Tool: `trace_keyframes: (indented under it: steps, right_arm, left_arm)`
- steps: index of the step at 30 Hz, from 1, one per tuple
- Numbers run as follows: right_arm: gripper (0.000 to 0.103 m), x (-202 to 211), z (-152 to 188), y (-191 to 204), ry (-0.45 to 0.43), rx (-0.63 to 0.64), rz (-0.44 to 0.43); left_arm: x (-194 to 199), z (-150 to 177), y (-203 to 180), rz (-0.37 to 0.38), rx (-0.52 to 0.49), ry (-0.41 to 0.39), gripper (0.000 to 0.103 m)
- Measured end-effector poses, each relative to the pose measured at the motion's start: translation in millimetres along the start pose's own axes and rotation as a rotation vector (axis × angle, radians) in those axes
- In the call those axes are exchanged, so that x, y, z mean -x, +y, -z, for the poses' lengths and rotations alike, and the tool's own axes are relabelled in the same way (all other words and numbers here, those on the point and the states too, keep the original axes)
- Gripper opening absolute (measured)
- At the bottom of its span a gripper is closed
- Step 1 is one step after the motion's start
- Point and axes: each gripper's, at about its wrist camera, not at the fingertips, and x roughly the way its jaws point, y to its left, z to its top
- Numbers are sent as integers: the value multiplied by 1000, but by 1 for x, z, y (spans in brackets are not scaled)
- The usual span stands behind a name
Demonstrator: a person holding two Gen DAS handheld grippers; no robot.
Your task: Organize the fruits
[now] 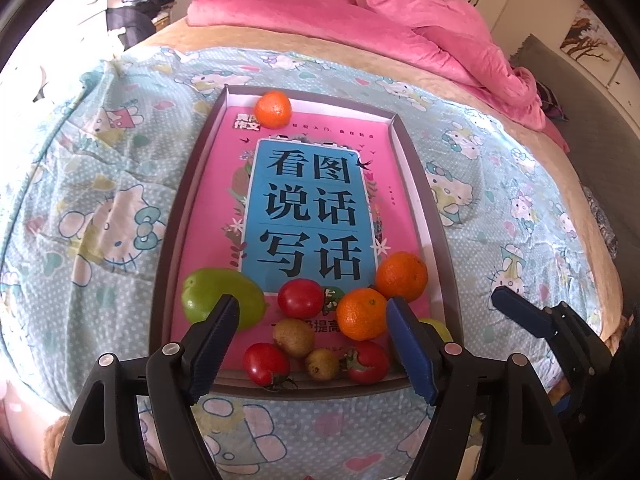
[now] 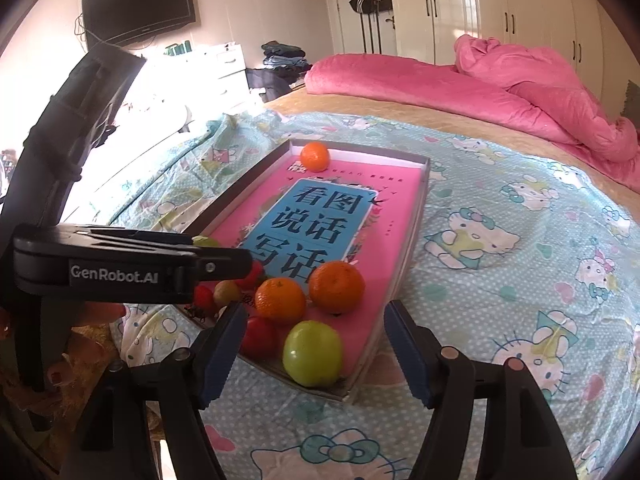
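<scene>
Both the left gripper (image 1: 310,346) and right gripper (image 2: 316,350) are held spread and empty over the tray's (image 1: 176,208) near end, where the fruits are crowded, one orange (image 1: 273,109) lying far, so a pick is judged next, neighbours being cleared.
</scene>
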Motion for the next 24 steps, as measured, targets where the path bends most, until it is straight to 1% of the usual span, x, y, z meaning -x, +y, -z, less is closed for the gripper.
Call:
trace_keyframes:
  steps: [4,9,14,17,24]
  right_arm:
    - [80,11,-2,-4,-30,-1,17]
    - [93,30,-7,-10,-78,-20,33]
    - [94,53,-10,-19,-127,-43,54]
    - [102,69,-10,-23,-153,-56,65]
    - [102,96,-2,-18,-175,-39,78]
  left_arm:
    - [8,4,-1,-3,10,-14,77]
    - [23,14,-8,-9,10,-35,77]
    - [39,27,-19,-10,-7,-60,77]
    - [49,37,-26,-14,-4,-77,77]
    - [64,57,-35,-27,2,-86,77]
